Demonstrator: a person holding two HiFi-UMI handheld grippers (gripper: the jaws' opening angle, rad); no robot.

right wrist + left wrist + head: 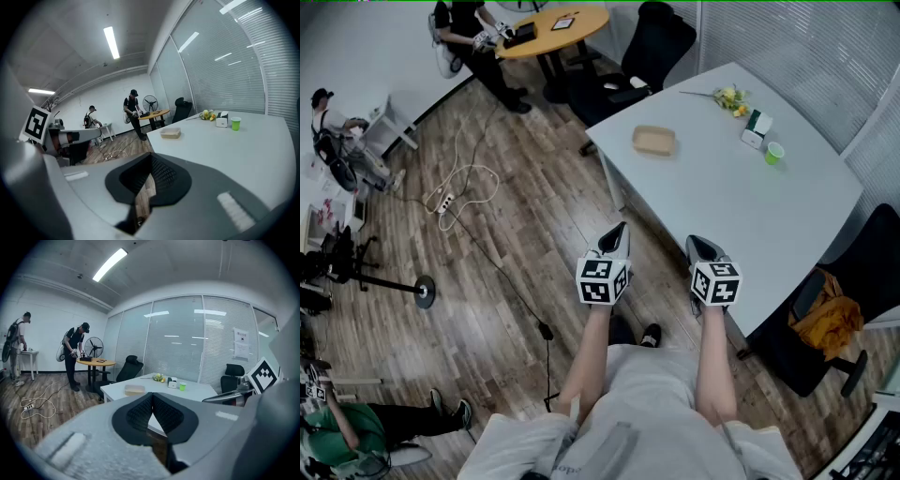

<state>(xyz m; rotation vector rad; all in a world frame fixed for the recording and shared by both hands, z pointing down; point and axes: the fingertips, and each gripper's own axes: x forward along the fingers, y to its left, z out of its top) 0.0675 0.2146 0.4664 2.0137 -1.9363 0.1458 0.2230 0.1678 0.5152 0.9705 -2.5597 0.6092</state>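
The person holds both grippers out in front of the body, low in the middle of the head view, side by side and pointing up the frame toward the white table [741, 216]. The left gripper [619, 230] hangs over the wood floor just off the table's near corner. The right gripper [698, 244] sits above the table's near edge. Each gripper view shows its 2 ridged pads pressed tip to tip with nothing between them, so both look idle and carried level. The nearest thing is a tan box [654, 141] in the upper middle of the frame, well apart from both grippers. Further up right, a green cup [774, 152], a small white box [757, 127] and some flowers [729, 97] cluster near the far edge.
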